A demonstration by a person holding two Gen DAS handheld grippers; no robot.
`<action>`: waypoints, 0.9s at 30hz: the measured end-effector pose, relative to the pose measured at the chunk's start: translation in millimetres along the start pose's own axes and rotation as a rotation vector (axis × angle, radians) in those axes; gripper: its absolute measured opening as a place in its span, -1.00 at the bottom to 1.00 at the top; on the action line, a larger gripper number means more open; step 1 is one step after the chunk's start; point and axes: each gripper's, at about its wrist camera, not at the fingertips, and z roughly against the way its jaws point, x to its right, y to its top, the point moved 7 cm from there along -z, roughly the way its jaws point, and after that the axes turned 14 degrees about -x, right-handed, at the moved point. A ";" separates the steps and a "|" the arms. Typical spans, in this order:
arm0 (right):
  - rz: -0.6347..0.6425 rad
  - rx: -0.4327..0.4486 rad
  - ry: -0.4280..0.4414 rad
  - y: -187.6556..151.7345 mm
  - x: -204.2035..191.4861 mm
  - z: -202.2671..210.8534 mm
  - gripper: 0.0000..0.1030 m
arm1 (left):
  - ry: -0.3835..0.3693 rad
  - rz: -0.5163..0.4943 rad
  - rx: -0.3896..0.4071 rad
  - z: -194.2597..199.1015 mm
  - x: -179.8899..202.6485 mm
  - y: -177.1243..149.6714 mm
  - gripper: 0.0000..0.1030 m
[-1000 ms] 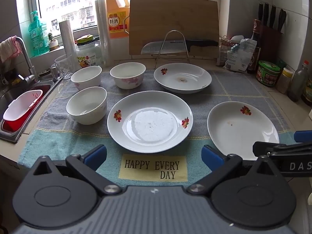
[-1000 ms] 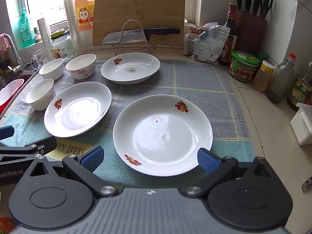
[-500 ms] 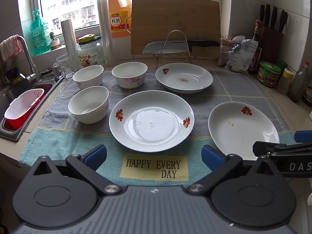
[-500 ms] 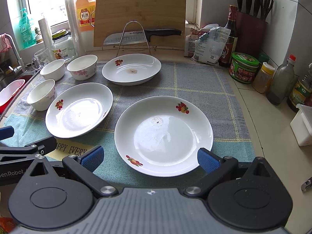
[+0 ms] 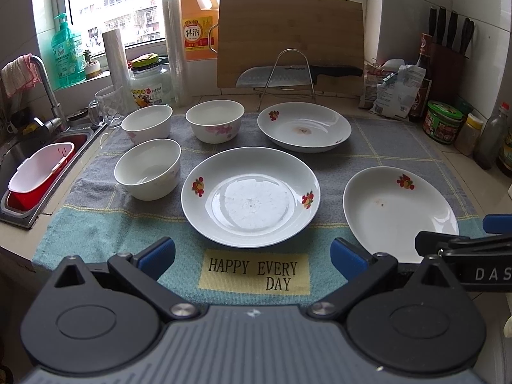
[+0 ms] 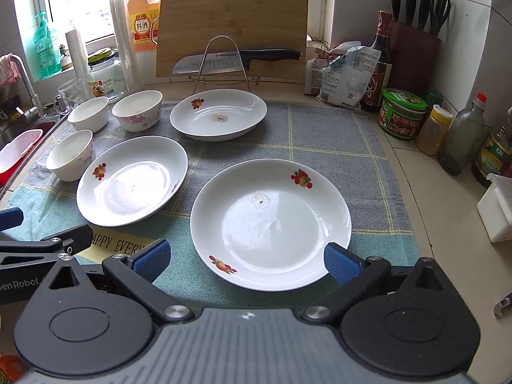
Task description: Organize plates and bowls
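Observation:
Three white plates with fruit prints lie on the towel: a middle plate point(image 5: 250, 196) point(image 6: 132, 181), a near right plate point(image 5: 400, 211) point(image 6: 270, 222) and a far plate point(image 5: 304, 126) point(image 6: 218, 114). Three white bowls point(image 5: 148, 168) point(image 5: 146, 124) point(image 5: 215, 125) stand at the left, seen too in the right wrist view point(image 6: 69, 154) point(image 6: 88, 114) point(image 6: 137, 110). My left gripper point(image 5: 252, 257) is open just before the middle plate. My right gripper point(image 6: 244, 257) is open, its fingers flanking the near rim of the right plate, apart from it.
A sink point(image 5: 19, 166) with a red and white basket point(image 5: 38, 176) lies at the left. A cutting board point(image 5: 289, 41), a knife on a wire rack point(image 5: 297, 72), bottles and jars line the back and right wall. A white box point(image 6: 496, 211) sits right.
Both grippers have drifted slightly; the dishes appear a touch further right and lower in view. Nothing was grasped or moved.

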 end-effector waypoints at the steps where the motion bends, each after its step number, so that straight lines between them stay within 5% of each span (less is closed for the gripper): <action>1: 0.000 0.000 0.000 0.1 0.1 -0.1 1.00 | 0.000 0.000 -0.001 0.0 0.3 0.0 0.99; 27: 0.007 0.013 0.002 0.7 0.8 5.3 1.00 | 0.005 0.005 0.004 3.6 0.4 -0.6 0.99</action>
